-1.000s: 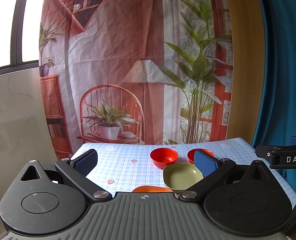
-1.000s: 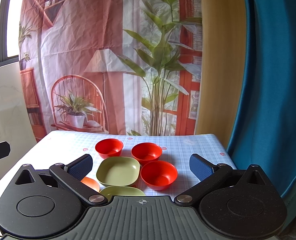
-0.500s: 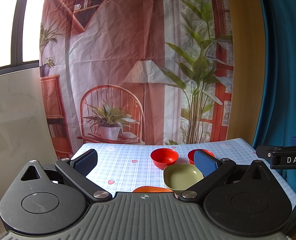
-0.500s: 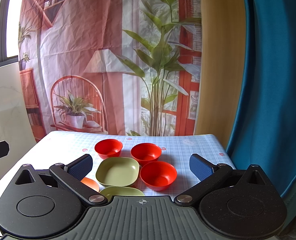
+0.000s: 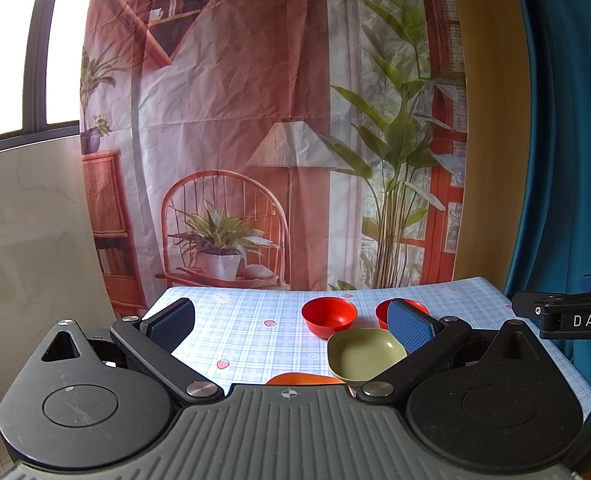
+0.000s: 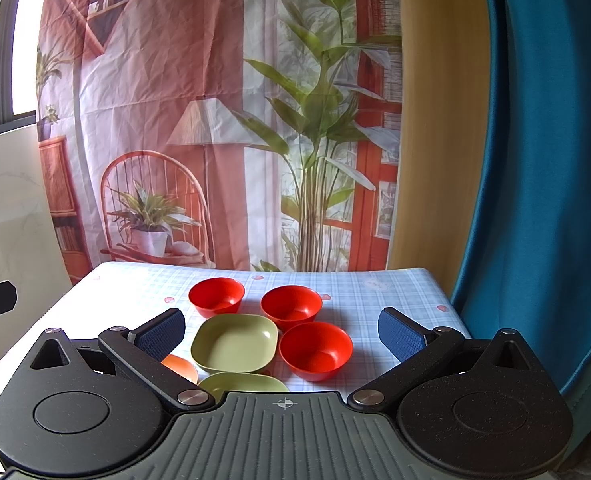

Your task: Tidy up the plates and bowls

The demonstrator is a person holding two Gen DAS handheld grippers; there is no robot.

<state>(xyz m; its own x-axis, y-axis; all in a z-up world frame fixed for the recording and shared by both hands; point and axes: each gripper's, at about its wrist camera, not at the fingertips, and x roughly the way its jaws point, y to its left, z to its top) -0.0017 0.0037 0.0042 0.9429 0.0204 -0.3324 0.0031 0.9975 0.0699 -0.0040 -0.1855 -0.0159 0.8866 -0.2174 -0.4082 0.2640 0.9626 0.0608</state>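
- Checked tablecloth before a printed backdrop.
- Three red bowls, two green plates, one orange bowl.
- Right gripper spread, empty; dishes at 12 o'clock.
- Left gripper spread, empty; dishes toward 1 o'clock.

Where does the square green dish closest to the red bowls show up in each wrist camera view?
Left wrist: the green dish sits low and right of centre, its right edge behind a gripper finger.
Right wrist: the green dish is low and centre-left, fully visible.
Shared landmark: the far-left red bowl, just behind the dish in both views.
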